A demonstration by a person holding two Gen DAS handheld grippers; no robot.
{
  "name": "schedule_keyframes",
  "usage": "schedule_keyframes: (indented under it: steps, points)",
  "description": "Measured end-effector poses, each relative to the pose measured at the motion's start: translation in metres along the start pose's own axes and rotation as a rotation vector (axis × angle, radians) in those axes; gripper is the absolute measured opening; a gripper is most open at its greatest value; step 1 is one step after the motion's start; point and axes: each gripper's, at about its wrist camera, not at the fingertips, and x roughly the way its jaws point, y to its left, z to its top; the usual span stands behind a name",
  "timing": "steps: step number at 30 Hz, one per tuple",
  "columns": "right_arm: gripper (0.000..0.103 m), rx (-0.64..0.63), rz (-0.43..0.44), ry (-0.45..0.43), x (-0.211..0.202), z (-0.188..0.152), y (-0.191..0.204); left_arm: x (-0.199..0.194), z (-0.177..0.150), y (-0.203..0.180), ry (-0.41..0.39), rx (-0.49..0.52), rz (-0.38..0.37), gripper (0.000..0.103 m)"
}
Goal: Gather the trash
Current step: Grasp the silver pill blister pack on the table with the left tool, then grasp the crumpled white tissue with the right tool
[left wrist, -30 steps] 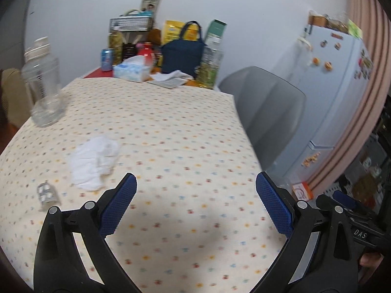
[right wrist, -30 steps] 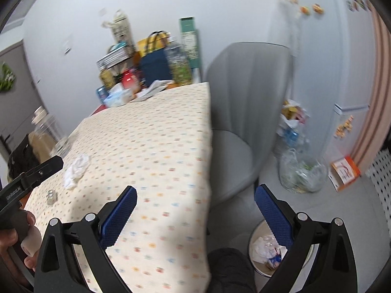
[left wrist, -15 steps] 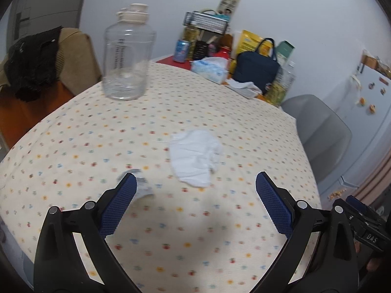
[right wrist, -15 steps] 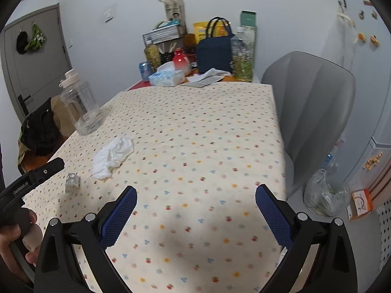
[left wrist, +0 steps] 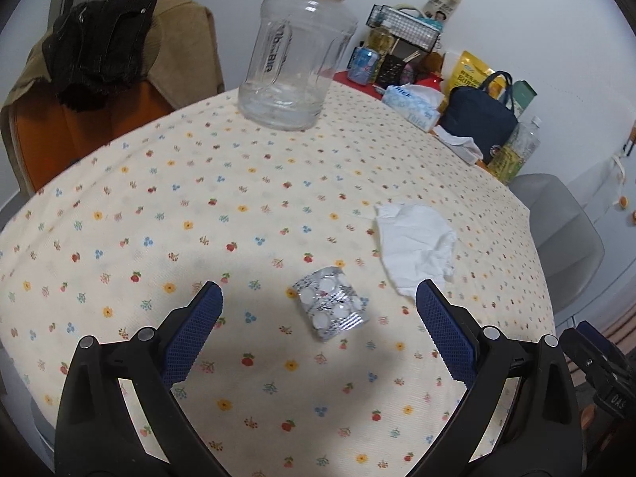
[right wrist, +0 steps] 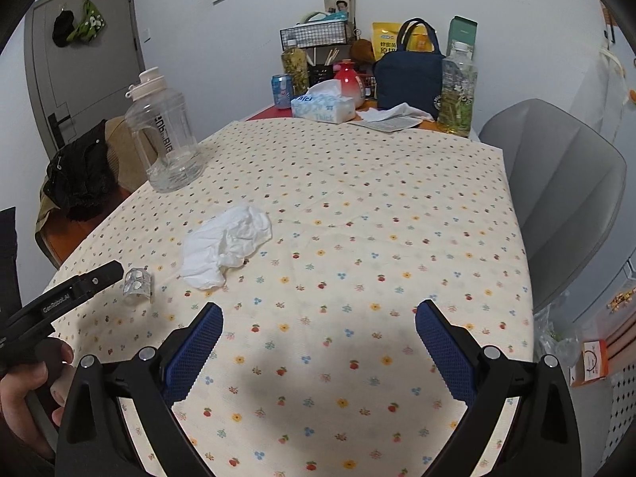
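The left gripper [left wrist: 318, 310] hangs over the near part of the table [left wrist: 159, 198] with its blue-padded jaws spread wide and nothing between the pads; an empty foil blister pack [left wrist: 329, 303] lies flat on the flowered cloth in the gap between the two fingers, touching neither; just beyond the right-hand finger lies a crumpled white tissue [left wrist: 415, 247], apart from the pack. Farther back a big clear water jug [left wrist: 296, 51] stands upright near the table's left edge; behind it a chair [left wrist: 91, 79] carries a tan cover and a dark garment.

The right gripper [right wrist: 318, 330] is likewise wide apart and holds nothing; it hovers above bare cloth at the near edge, with the tissue [right wrist: 226, 244] ahead and to its left, and the blister pack [right wrist: 137, 283] farther left still, close to the tip of the left gripper's body; a hand [right wrist: 28, 389] grips that tool at the lower left. The stretch of cloth between either gripper and the two scraps is open; the clutter sits at the far end: a tissue box [right wrist: 322, 106], a blue can [right wrist: 282, 90], a red pot [right wrist: 349, 79], a navy bag [right wrist: 409, 69], a bottle [right wrist: 458, 87] and some papers [right wrist: 391, 118]. A grey chair [right wrist: 556, 183] stands at the table's right side.
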Motion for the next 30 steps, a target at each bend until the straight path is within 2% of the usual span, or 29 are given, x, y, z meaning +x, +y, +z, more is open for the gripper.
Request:
schedule_keyframes:
  steps: [3, 7, 10, 12, 13, 17, 24, 30]
  points:
    - [0.095, -0.001, 0.002, 0.006, 0.003, 0.000, 0.002, 0.008, 0.000, 0.003, 0.020, -0.018, 0.002, 0.091]
    - [0.095, 0.013, 0.004, 0.012, 0.006, 0.000, 0.000, 0.022, -0.001, 0.006, 0.058, -0.044, -0.002, 0.073]
    - [0.095, 0.016, 0.009, 0.013, 0.007, 0.001, 0.001, 0.026, -0.001, 0.003, 0.054, -0.035, 0.003, 0.069]
    - [0.095, 0.007, 0.011, 0.011, 0.007, 0.002, 0.004, 0.028, 0.000, 0.001, 0.052, -0.030, 0.008, 0.058]
    - [0.095, -0.002, 0.012, 0.009, 0.008, 0.003, 0.007, 0.029, 0.000, 0.001, 0.055, -0.030, 0.004, 0.045]
    - [0.095, -0.027, 0.027, 0.004, 0.012, 0.007, 0.021, 0.028, 0.000, -0.003, 0.059, -0.016, -0.054, 0.034]
    - [0.095, -0.064, 0.066, 0.029, 0.031, 0.015, 0.050, 0.013, 0.008, 0.008, 0.011, -0.030, -0.057, 0.031]
    - [0.095, -0.113, 0.081, 0.056, 0.051, 0.018, 0.076, -0.001, 0.017, 0.027, -0.047, -0.060, -0.026, 0.031]
